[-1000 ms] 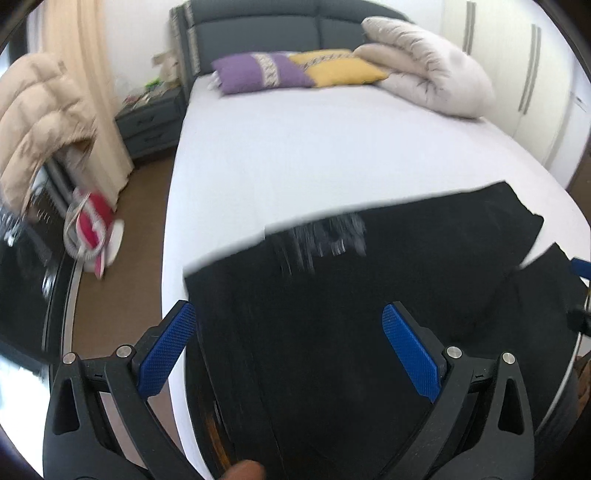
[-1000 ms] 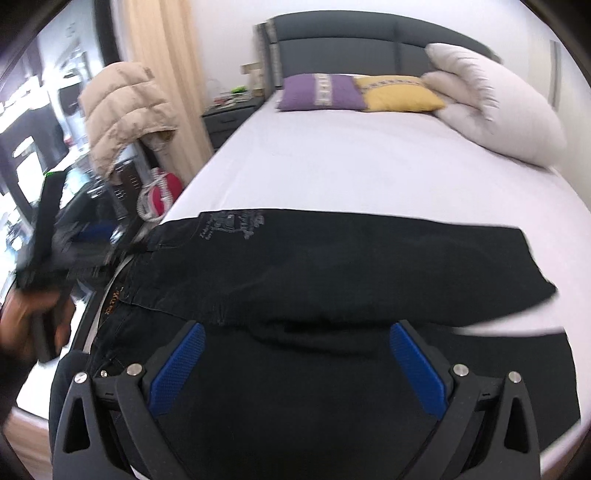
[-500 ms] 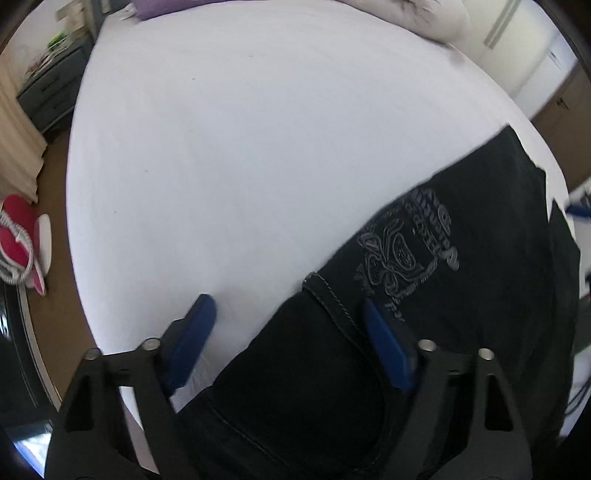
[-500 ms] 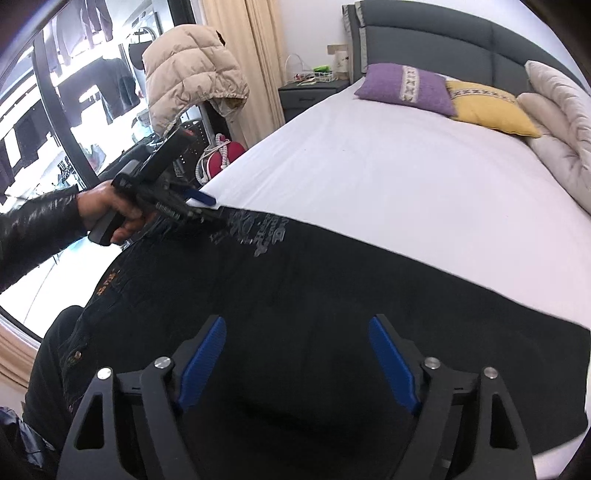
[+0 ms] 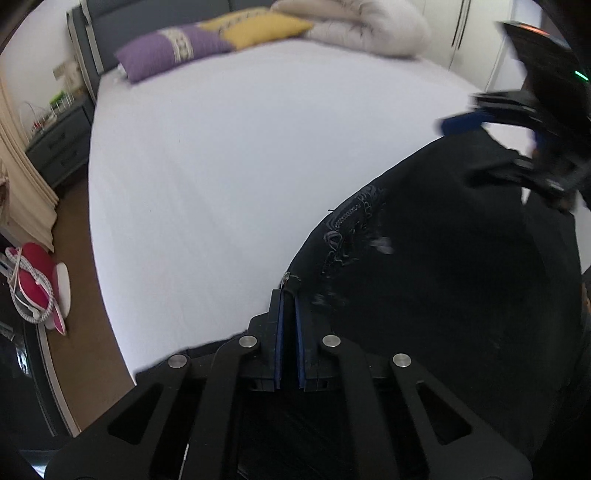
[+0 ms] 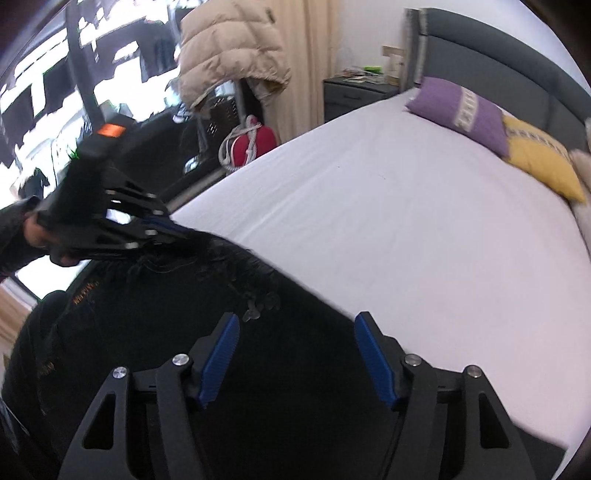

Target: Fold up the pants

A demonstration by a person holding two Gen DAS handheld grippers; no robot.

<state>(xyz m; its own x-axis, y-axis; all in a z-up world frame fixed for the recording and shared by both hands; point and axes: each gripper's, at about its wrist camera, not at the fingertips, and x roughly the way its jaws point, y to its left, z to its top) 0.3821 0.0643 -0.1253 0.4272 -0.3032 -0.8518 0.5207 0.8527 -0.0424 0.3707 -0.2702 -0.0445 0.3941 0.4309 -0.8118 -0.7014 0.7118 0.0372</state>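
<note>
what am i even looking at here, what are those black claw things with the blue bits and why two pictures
Those are hand-held grippers, not a robot: a person holds one in each hand, and each carries a wide-angle camera looking along its two blue-padded fingers. So one picture comes from each gripper.

In the left-hand view, the left gripper has its fingers pinched shut on an edge of the black pants. In the right-hand view, the right gripper hangs open above the same pants, gripping nothing.

The pants lie on a bed with a white sheet. At its head sit a purple pillow and a yellow pillow.
</note>
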